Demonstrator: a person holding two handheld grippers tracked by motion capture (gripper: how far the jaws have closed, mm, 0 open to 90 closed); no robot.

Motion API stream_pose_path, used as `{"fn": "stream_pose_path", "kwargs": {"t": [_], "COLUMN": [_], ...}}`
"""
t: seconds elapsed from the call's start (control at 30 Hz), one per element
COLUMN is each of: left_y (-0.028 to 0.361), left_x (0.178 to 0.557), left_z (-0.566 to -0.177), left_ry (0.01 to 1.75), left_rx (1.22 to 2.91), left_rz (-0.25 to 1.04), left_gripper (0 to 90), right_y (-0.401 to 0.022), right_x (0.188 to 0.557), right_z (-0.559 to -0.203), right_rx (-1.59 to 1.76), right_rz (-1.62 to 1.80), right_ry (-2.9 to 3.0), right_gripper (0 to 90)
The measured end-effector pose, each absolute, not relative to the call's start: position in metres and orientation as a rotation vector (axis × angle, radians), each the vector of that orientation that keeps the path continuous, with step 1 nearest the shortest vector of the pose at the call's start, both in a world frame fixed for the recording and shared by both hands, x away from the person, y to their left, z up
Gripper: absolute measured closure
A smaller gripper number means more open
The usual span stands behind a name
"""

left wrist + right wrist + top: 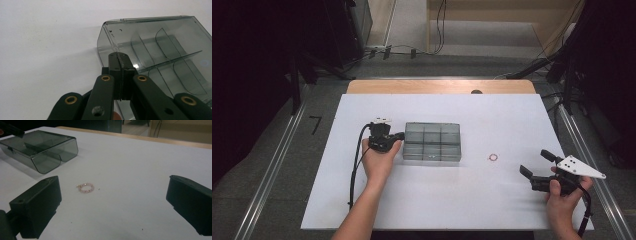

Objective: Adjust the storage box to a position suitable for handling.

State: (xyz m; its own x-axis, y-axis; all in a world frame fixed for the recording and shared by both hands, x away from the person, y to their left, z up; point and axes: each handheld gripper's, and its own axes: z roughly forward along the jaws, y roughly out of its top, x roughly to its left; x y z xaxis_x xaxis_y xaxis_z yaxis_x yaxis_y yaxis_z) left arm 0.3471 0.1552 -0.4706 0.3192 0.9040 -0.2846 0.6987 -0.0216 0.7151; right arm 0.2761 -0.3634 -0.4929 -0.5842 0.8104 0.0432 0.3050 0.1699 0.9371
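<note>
So far nothing has gone into the box point(432, 141): the bracelet point(493, 157), a small ring of pink beads, lies bare on the white table point(512, 200), well apart from the box at about its 3 o'clock in the high view. The box, smoky clear plastic with dividers inside, sits near the table's middle, and its compartments look empty as far as the gripper views let me see. Whether its lid is shut or open I cannot tell for sure.

The left gripper point(399, 135) rests at the box's 9 o'clock edge with its jaws pressed together on nothing; in the left gripper view the closed tips point(119, 60) sit right at the near corner of the box, either touching it or just short of it. My guess is that it is there to steady the box or work the lid.

The right gripper point(536, 162) stands with jaws wide, hovering at roughly 4 o'clock from the bracelet; its own view frames the bracelet point(85, 187) between the two pads but farther on, not yet within reach.

Left to do, I judge: reach the bracelet, close on it, carry it across and drop it into a compartment.
</note>
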Motion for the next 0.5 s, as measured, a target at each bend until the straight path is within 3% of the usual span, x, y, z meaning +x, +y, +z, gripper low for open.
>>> {"fn": "stream_pose_path", "kwargs": {"t": [0.5], "left_y": [0.144], "left_x": [0.347], "left_z": [-0.471], "left_ry": [1.423], "left_rx": [1.778], "left_rz": [0.307], "left_gripper": [90.0], "right_y": [-0.364], "right_x": [0.276], "right_z": [-0.493], "right_rx": [1.051], "right_rz": [1.411], "right_ry": [1.977], "right_gripper": [0.0]}}
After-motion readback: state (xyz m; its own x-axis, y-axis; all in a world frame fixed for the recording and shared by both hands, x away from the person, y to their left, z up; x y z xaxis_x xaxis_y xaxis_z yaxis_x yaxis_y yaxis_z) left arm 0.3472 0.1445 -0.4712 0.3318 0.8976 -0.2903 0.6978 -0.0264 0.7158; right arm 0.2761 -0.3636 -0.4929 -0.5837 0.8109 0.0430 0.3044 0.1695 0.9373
